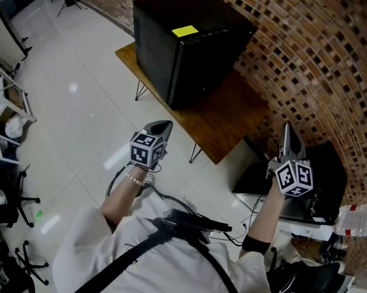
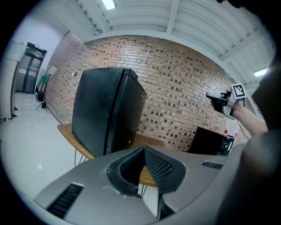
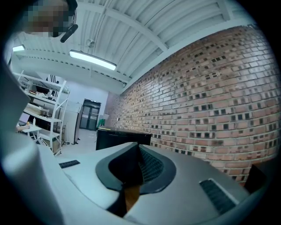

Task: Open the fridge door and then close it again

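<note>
A black mini fridge [image 1: 188,46] stands with its door shut on a wooden table [image 1: 227,123]; a yellow sticker [image 1: 185,31] lies on its top. My left gripper [image 1: 162,126] hovers in front of the table, shut and empty, apart from the fridge. In the left gripper view the fridge [image 2: 105,114] lies ahead beyond the closed jaws of the left gripper [image 2: 142,169]. My right gripper [image 1: 288,133] is raised to the right of the table near the brick wall, shut with nothing held. The right gripper view shows the fridge [image 3: 123,135] low and far behind the right gripper [image 3: 134,169].
A brick wall [image 1: 314,63] runs behind the table. A black box [image 1: 328,173] and a plastic bottle [image 1: 356,220] sit at the right. White shelving [image 1: 6,105] and office chairs [image 1: 11,208] stand at the left. Cables [image 1: 118,176] trail on the tiled floor.
</note>
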`<state>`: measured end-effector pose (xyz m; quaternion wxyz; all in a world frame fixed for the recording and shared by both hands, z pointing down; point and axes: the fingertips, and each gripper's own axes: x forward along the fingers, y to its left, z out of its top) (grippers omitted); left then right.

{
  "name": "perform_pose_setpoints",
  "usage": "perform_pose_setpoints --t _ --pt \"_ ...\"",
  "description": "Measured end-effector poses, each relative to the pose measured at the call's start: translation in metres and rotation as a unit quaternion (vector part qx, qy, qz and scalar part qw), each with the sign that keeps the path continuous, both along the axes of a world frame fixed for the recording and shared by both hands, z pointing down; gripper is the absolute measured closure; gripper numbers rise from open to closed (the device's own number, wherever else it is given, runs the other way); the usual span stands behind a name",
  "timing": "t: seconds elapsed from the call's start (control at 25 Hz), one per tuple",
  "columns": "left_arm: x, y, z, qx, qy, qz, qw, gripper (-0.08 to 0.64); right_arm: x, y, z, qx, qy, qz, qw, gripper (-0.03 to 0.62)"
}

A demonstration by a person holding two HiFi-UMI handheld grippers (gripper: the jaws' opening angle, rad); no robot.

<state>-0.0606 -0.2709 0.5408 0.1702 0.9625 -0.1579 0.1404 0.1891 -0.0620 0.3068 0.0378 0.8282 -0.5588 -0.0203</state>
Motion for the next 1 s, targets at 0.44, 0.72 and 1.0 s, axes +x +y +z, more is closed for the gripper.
perform_pose_setpoints --t 0.44,0.72,1.0 --pt "0.016 -0.017 -0.009 0.01 -0.004 0.0 0.9999 0.56 0.009 -0.034 0.033 -0.033 -0.039 -0.004 0.999 0.581" --pt "0.032 -0.009 -0.021 0.016 0.006 0.011 0.9998 0.56 0.002 -0.053 0.058 -0.048 -0.054 -0.017 0.997 0.581" --pt "0.024 -0.005 -0.021 0.016 0.006 0.008 0.9998 0.56 -0.004 -0.053 0.047 -0.048 -0.038 -0.027 0.998 0.581"
